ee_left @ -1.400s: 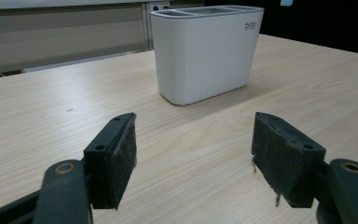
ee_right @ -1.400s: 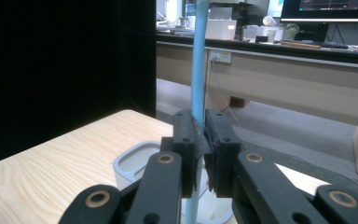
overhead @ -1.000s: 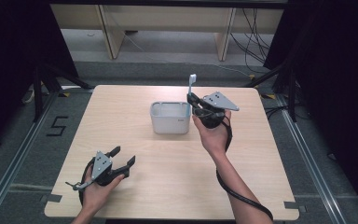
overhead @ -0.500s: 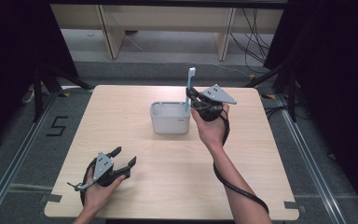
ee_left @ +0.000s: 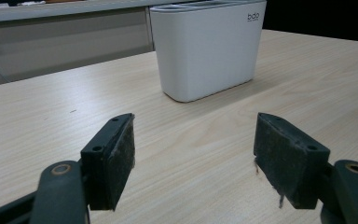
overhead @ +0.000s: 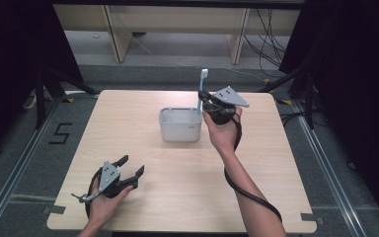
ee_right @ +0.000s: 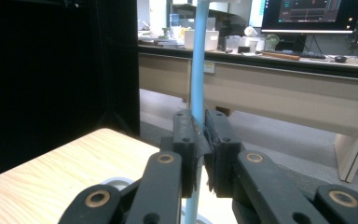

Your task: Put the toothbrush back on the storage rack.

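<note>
A light blue toothbrush (overhead: 202, 91) stands upright above the right end of a white holder (overhead: 180, 126) at the table's middle. My right gripper (overhead: 206, 107) is shut on its handle, head end up. Seen from the right gripper view, the blue handle (ee_right: 198, 65) rises between the closed pads (ee_right: 186, 144) and its lower end points down at the holder's rim (ee_right: 116, 181). My left gripper (overhead: 131, 166) rests open near the front left of the table with nothing between its pads (ee_left: 116, 158). The holder (ee_left: 209, 46) stands ahead of it in the left gripper view.
The wooden table (overhead: 276, 163) has bare room on all sides of the holder. Beyond the far edge are a desk frame and cables on the floor. A long desk with monitors (ee_right: 307, 14) lies behind in the right gripper view.
My right gripper has lifted the toothbrush higher and a little left, over the holder's right end. The left gripper has stayed put.
</note>
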